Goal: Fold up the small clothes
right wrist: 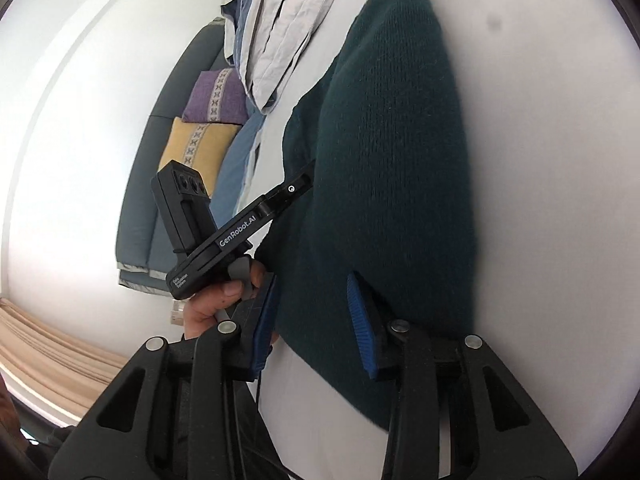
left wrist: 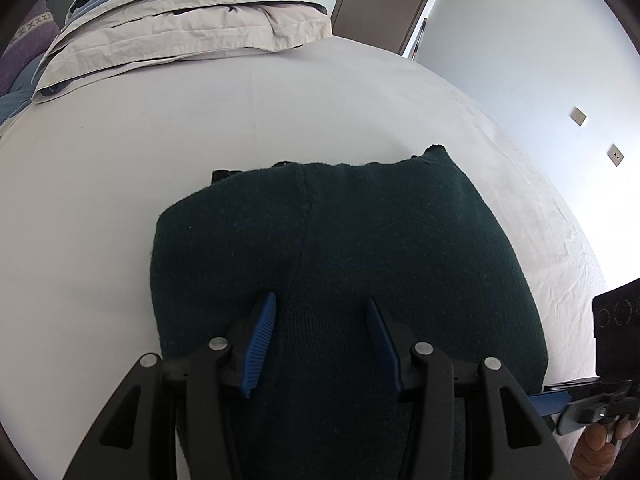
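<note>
Sweater (left wrist: 360, 260), dark green, lies folded on the white bed (left wrist: 120, 180), its near edge cut off. Left gripper (left wrist: 322, 344) hovers spread above it; right gripper (right wrist: 312, 320) straddles a sweater edge, fingers apart, contact hard to make out

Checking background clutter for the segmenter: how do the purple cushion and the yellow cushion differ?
In the right wrist view, the purple cushion shows nearly whole, while the yellow cushion is partly hidden behind the left gripper's camera housing. The purple one lies nearer the folded bedding, the yellow one nearer that gripper. Both carry a pale band of cross-stitch marks and rest against the grey headboard.
</note>
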### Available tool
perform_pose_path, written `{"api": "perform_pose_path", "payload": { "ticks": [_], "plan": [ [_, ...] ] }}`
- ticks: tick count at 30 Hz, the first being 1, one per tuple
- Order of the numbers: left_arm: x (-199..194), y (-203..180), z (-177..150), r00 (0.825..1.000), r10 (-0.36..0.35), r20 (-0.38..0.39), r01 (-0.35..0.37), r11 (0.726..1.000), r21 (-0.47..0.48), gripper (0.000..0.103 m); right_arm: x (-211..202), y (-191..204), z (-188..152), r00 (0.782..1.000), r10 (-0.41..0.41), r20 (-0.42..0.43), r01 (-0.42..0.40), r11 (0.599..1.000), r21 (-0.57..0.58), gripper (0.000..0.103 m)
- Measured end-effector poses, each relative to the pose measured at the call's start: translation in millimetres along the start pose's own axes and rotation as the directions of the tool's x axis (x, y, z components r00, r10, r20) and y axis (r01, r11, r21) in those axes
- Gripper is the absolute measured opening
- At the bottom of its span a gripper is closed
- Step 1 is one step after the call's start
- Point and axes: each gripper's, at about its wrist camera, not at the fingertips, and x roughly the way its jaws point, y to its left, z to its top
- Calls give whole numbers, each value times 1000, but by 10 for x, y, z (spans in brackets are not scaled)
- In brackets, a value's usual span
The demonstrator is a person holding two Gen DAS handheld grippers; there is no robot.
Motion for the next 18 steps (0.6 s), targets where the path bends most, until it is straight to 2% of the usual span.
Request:
{"api": "perform_pose_path", "payload": {
  "ticks": [1,3,5,6,7,9,12,14,15,18],
  "plan": [
    [0,3,-6,1000,-2,3,2,1000,-2,50,-38,69,-50,1000,16,7,-16,1000,-16,53],
    [2,4,-9,1000,-3,10,3,1000,-4,50,-14,127,-78,1000,16,7,-15,999,-39,59],
    [1,-4,-19,1000,-5,14,5,1000,-3,50,23,24,-164,1000,-10,-8,9,999,-48,59],
    [-2,-1,-30,1000,-7,15,7,1000,-2,50,24,-27,-184,1000,-9,-5,9,999,-51,55],
    [-3,4,-32,1000,-10,15,10,1000,-3,50,8,-67,-209,1000,-13,6,13,998,-57,46],
    [-6,28,-24,1000,-22,15,22,1000,-11,50,-21,-61,-232,1000,-16,7,16,999,-38,44],
    [-89,118,-3,997,-79,18,80,995,-64,50,-135,44,-275,997,-73,10,74,996,-48,45],
    [-242,189,3,991,-130,14,131,985,-116,52,-293,96,-277,993,-111,26,113,991,-68,51],
    [-371,251,-8,988,-155,27,157,976,-148,57,-395,144,-262,991,-127,46,130,988,-83,58],
    [-713,476,-69,981,-157,111,177,962,-209,73,-668,188,-126,978,-172,120,183,979,-89,78]
  ]
}}
